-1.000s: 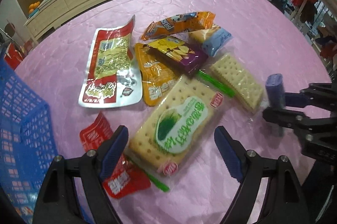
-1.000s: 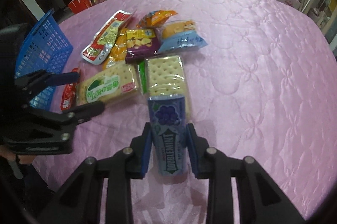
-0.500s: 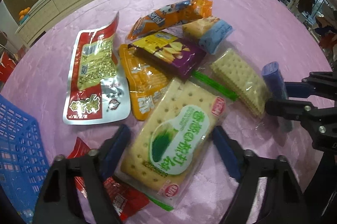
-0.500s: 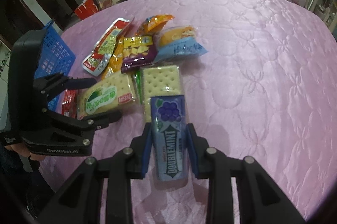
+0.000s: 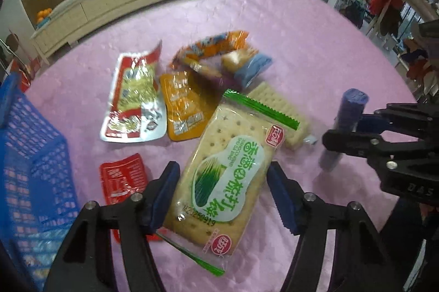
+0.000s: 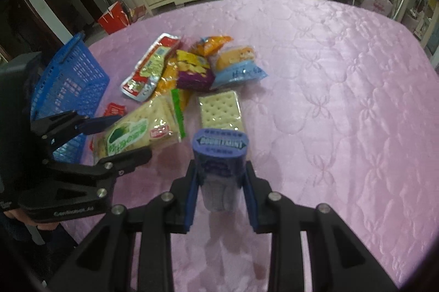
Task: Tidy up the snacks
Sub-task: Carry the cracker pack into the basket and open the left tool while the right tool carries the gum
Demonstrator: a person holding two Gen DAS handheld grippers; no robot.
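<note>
Surface: pink quilted desk (image 6: 329, 72), blue basket (image 5: 35, 154) at its edge.
Left gripper (image 5: 223, 193): fingers clamped on cracker pack (image 5: 225, 168), lifted nr basket.
Right gripper (image 6: 221, 182): fingers clamped on gum bottle (image 6: 219, 154).
Tip: keep pack level, release w/ it over basket.

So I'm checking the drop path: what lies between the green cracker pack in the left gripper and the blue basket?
In the left wrist view, between the green cracker pack and the blue basket lies a small red packet on pink cloth.
</note>
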